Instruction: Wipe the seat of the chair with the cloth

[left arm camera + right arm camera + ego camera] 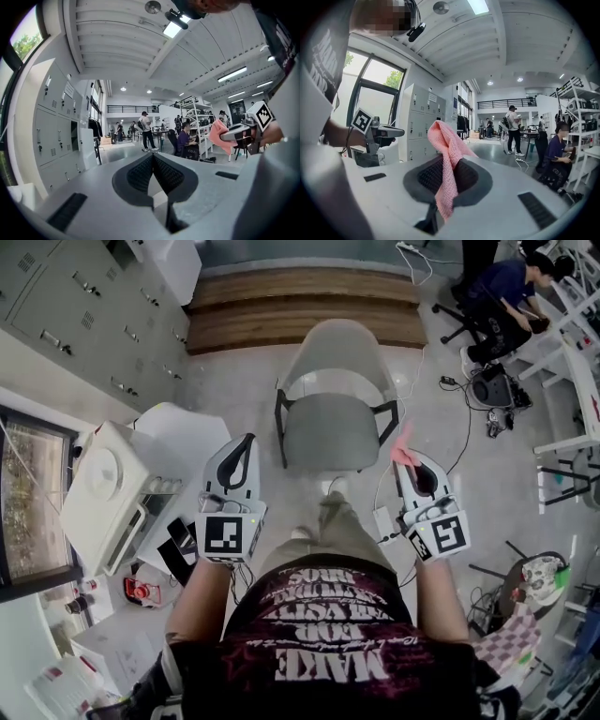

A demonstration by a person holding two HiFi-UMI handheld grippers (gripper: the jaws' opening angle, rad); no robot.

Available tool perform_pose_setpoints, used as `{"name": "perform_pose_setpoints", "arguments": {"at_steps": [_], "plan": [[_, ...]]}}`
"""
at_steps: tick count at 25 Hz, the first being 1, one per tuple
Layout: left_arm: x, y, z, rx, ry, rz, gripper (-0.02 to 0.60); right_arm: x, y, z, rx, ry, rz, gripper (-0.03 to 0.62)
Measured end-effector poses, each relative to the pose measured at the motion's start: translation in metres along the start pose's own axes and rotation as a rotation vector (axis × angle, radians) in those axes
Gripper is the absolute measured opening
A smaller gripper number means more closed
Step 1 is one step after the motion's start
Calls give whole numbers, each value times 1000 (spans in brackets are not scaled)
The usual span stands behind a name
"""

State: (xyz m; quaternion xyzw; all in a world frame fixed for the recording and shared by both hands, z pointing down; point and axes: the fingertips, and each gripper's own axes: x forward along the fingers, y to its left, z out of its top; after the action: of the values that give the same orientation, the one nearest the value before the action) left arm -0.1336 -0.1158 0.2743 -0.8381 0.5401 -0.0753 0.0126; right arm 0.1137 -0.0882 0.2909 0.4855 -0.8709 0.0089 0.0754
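Two tools out front, chair (339,352) just ahead on the floor, its grey seat (328,432) bare. And the right tool (412,465) is clamped on the pink cloth (444,154): knit, limp, prob. v. light, free end flopping past the jaw tips. Over on the left tool (153,164), jaws together, nothing btwn them. Cloth's not on the seat yet. Soft stuff'll likely bunch, so best pinched at a fold w/ plenty hanging loose to drag flat.
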Motion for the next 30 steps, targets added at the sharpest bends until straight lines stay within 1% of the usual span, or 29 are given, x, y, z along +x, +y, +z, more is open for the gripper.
{"name": "perform_pose_setpoints", "arguments": {"at_steps": [3,6,9,13,17,21,25,30], "plan": [[10,8,-12,2,25,20,5,20,-7,-15,19,13,25,31],[28,16,-21,-6,30,44,6,46,-18,-28,24,20,56,31],[44,18,-35,-18,51,54,5,66,-26,-51,47,50,88,31],[81,14,-47,-8,64,51,5,94,-44,-76,43,85,120,31],[120,11,-63,-24,91,38,5,125,-61,-103,57,133,148,31],[155,6,-80,-36,106,21,5,154,-65,-133,60,171,203,31],[182,4,-101,-18,147,8,5,181,-70,-162,87,195,240,31],[209,24,-130,-51,186,48,6,223,-69,-206,118,239,296,31]]}}
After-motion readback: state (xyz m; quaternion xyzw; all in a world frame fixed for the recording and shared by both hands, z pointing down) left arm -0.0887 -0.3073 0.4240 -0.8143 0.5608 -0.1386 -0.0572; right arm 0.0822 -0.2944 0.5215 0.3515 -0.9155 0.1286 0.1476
